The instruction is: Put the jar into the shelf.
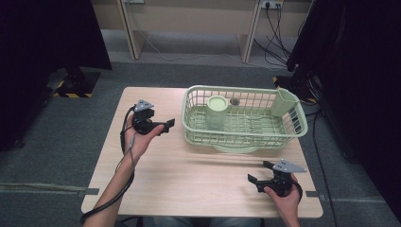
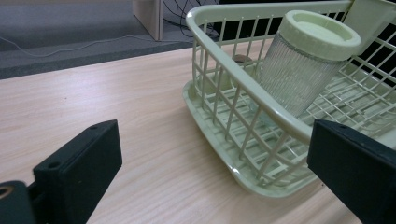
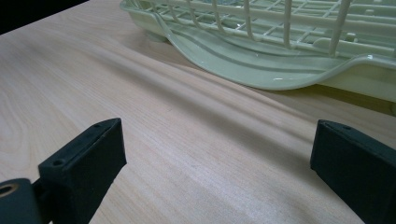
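1. Two hand-held black grippers hover over the pale wooden tabletop (image 1: pixel 189 175), one at each side of a pale green plastic wire dish basket (image 1: pixel 246 137).
2. The left gripper (image 1: pixel 166 126) sits in the person's upturned left hand (image 1: pixel 139 137) just left of the basket, with its fingers (image 2: pixel 79 163) spread wide and nothing between them — they point toward the basket's near left corner.
3. In the left gripper view, the basket's corner lies between the two fingers but farther off, not touched.
4. The right gripper (image 1: pixel 260 172) is held by the right hand (image 1: pixel 283 196) near the front right edge of the tabletop, in front of the basket and apart from it.
5. Its fingers (image 3: pixel 84 161) are also spread wide and empty, with bare wood between them in the right gripper view; the basket's curved drip tray (image 3: pixel 243 65) lies beyond.
6. Inside the basket, toward its left half, stands a ribbed clear glass jar with a pale green screw lid (image 1: pixel 217 111) — upright in the high view, resting on the basket floor.
7. A pale green plastic cutlery cup (image 1: pixel 283 101) hangs at the basket's far right corner.
8. A small dark round object (image 1: pixel 234 101) lies near the back wall of the basket; what it is cannot be told.
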A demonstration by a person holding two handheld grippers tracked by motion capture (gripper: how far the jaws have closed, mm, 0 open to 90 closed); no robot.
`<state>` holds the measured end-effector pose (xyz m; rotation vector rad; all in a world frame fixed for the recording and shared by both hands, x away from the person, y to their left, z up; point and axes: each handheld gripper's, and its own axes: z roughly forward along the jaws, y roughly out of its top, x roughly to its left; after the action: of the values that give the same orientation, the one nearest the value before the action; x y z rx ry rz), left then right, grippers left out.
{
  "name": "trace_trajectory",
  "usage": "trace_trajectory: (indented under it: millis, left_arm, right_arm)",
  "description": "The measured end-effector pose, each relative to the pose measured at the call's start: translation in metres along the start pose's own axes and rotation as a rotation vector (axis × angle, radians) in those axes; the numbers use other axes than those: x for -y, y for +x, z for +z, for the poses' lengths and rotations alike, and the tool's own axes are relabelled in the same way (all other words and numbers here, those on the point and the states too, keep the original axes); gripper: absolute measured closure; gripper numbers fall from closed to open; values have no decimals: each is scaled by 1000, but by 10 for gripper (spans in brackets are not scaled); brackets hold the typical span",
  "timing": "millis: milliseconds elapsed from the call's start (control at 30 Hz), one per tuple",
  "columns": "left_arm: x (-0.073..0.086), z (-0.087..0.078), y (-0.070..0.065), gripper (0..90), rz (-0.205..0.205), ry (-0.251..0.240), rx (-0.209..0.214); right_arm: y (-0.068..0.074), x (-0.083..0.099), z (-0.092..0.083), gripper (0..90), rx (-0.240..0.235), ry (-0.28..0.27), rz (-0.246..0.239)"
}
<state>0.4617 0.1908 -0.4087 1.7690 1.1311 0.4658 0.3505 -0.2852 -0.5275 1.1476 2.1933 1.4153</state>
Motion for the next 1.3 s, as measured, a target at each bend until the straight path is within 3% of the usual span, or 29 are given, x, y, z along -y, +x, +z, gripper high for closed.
trace_trajectory:
  millis: [1300]
  left_arm:
    - [38,-25,23,27,-35,-22,-34]
  right_arm:
    - [0,0,0,37,3,2,-1]
